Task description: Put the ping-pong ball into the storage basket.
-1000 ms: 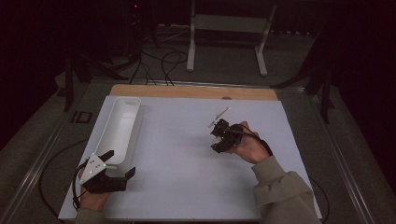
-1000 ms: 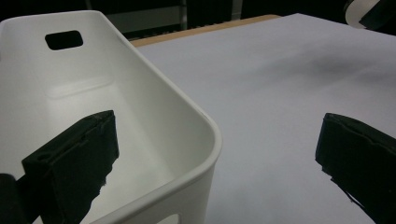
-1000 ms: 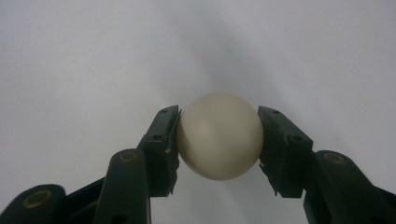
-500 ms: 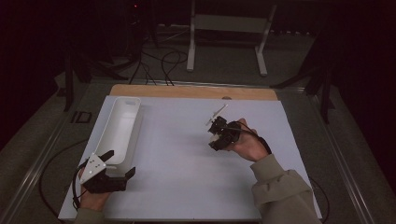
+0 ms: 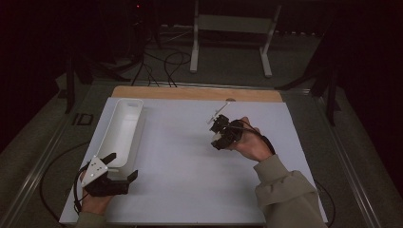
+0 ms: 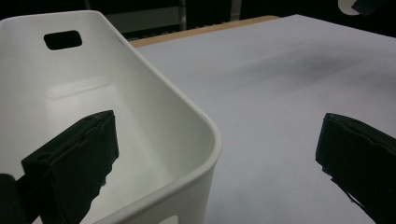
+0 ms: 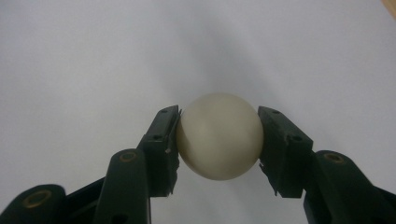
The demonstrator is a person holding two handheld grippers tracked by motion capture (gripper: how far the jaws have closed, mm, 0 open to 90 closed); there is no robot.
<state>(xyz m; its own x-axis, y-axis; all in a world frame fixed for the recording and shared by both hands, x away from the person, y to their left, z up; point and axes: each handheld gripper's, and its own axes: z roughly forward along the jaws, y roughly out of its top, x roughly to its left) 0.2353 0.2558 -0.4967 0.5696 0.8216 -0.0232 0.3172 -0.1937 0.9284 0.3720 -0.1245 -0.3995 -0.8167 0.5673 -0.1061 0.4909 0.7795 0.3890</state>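
Right gripper (image 7: 218, 142) jaws clamped on ball (image 7: 219, 135); left gripper (image 6: 215, 158) jaws apart, straddling bin (image 6: 154, 116) rim. Next: carry ball to bin.

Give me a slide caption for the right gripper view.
Right gripper clamps a cream ball above the white table sheet.

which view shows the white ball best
The right gripper view: the white ball sits close up, clamped between the right gripper pads. In the high view the hand covers it.

bin (image 5: 124, 128) left on table (image 5: 190, 190), ball (image 7: 219, 135) right
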